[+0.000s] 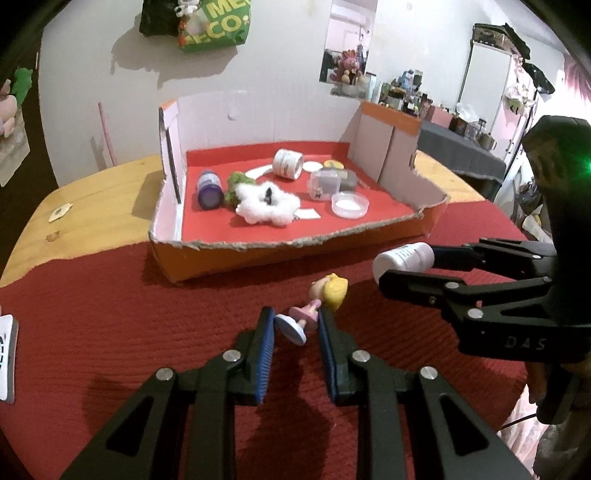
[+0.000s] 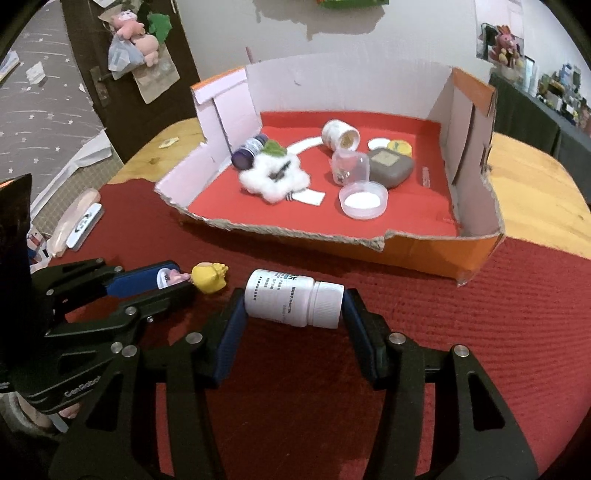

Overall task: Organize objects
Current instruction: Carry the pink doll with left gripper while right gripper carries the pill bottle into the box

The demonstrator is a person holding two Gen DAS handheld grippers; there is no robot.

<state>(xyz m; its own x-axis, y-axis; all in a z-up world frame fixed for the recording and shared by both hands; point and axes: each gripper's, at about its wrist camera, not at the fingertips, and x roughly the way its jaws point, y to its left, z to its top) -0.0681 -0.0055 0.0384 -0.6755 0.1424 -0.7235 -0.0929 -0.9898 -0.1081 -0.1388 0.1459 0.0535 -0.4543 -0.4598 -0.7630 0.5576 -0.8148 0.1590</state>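
Beyond my work I see a green bag (image 1: pixel 214 24) hanging on the white wall (image 1: pixel 277 74), a mirror (image 1: pixel 349 40), a dark door (image 2: pixel 122 74) hung with pink plush toys (image 2: pixel 142 37), and a cluttered grey-draped shelf (image 1: pixel 458 147).

The left gripper (image 1: pixel 295 325) clamps a small blonde doll figurine (image 1: pixel 317 306) between its jaws; beside it, the right gripper (image 1: pixel 406 266) holds a white pill bottle (image 1: pixel 402 258) before the cardboard box (image 1: pixel 295 247).

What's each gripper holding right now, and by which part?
Left gripper is shut on the doll, pads around its body and base. Right gripper is shut on the white bottle, end to end: bottom and cap.
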